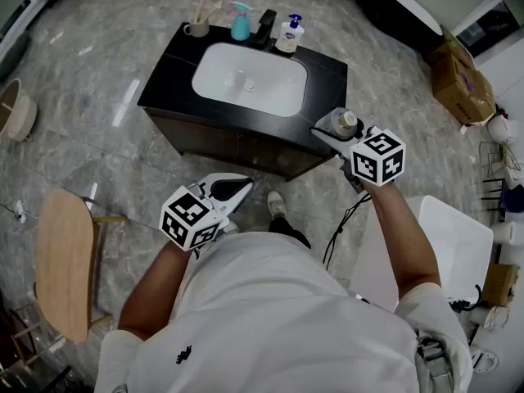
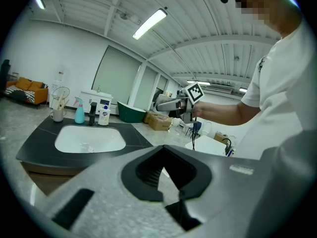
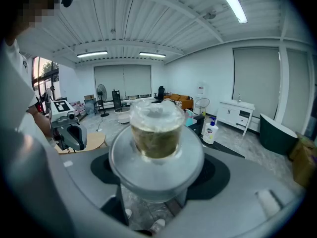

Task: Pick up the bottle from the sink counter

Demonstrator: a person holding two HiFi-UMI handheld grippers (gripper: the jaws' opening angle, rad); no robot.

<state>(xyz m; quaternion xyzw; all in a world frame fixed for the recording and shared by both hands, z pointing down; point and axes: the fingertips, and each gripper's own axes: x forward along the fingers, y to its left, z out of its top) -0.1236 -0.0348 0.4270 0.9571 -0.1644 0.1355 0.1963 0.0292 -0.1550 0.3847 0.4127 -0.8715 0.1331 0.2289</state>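
Observation:
My right gripper (image 1: 334, 129) is shut on a small clear bottle (image 1: 345, 123) with a pale cap, held in the air past the front right corner of the black sink counter (image 1: 164, 88). In the right gripper view the bottle (image 3: 156, 133) fills the middle, seen end-on between the jaws. My left gripper (image 1: 244, 185) hangs lower, in front of the counter, with its jaws shut on nothing; their tips (image 2: 179, 196) meet under a diamond-shaped gap. The white basin (image 1: 248, 79) holds nothing.
Along the counter's back edge stand a cup of brushes (image 1: 196, 27), a teal spray bottle (image 1: 240, 21), a black tap (image 1: 266, 24) and a white pump bottle (image 1: 289, 35). A wooden chair (image 1: 65, 260) is at left, a white table (image 1: 454, 244) at right, cardboard boxes (image 1: 458, 80) beyond.

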